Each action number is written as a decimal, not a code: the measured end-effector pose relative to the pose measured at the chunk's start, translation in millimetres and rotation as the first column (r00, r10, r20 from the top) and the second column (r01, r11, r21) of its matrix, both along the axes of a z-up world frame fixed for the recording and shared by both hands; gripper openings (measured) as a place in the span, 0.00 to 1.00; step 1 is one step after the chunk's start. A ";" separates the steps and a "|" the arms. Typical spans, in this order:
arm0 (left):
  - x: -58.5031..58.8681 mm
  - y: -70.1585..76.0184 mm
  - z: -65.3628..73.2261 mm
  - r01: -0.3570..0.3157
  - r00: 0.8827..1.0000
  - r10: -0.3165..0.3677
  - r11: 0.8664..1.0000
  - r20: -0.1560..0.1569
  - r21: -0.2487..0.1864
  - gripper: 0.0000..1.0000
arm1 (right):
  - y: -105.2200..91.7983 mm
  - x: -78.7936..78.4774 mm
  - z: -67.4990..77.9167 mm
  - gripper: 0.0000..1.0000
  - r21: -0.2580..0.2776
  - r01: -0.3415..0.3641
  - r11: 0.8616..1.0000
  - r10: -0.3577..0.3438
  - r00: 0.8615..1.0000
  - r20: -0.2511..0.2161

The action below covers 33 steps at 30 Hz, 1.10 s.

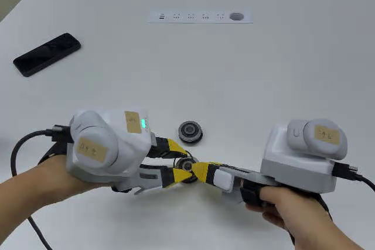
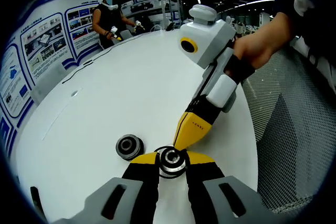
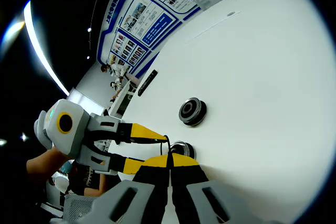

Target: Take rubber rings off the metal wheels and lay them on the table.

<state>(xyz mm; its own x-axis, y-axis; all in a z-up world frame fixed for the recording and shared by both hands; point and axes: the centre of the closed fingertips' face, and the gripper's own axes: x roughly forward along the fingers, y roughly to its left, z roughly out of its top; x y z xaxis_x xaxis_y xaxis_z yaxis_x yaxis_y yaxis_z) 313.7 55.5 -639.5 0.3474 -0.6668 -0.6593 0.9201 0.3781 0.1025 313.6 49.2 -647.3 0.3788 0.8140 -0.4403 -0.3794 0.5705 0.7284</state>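
Note:
A metal wheel [image 1: 187, 165] [image 2: 172, 162] sits between the yellow jaws of my left gripper [image 1: 179, 161] [image 2: 172, 156], which is shut on it just above the white table [image 1: 263, 74]. My right gripper [image 1: 201, 171] [image 3: 169, 159] comes in from the right with its jaws pinched shut on the thin black rubber ring [image 3: 167, 142] [image 2: 160, 149] at this wheel's edge. In the right gripper view the wheel [image 3: 185, 149] peeks out just past the closed tips. A second wheel [image 1: 190, 132] [image 2: 129, 146] [image 3: 192, 111] with its black ring on lies flat on the table a little beyond.
A black phone [image 1: 47, 54] lies at the far left of the table. A white power strip [image 1: 199, 16] is set into the table at the back. A person [image 2: 110, 11] stands beyond the table's far end.

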 end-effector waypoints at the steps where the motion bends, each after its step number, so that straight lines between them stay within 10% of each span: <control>1: 0.7 2.1 1.2 -0.006 1.000 0.006 1.000 0.004 0.000 0.22 | 1.0 -0.5 0.3 0.01 0.000 -0.004 1.000 0.004 1.000 0.000; 15: -0.4 30.7 13.9 -0.092 0.995 0.092 0.996 0.030 -0.005 0.21 | 2.0 -1.3 14.7 0.01 0.046 0.002 0.999 -0.002 1.000 -0.004; 33: 10.4 10.3 21.9 -0.077 0.995 0.079 0.996 0.052 -0.043 0.20 | -67.9 29.1 2.5 0.02 -0.012 0.251 0.968 -0.251 0.965 -0.081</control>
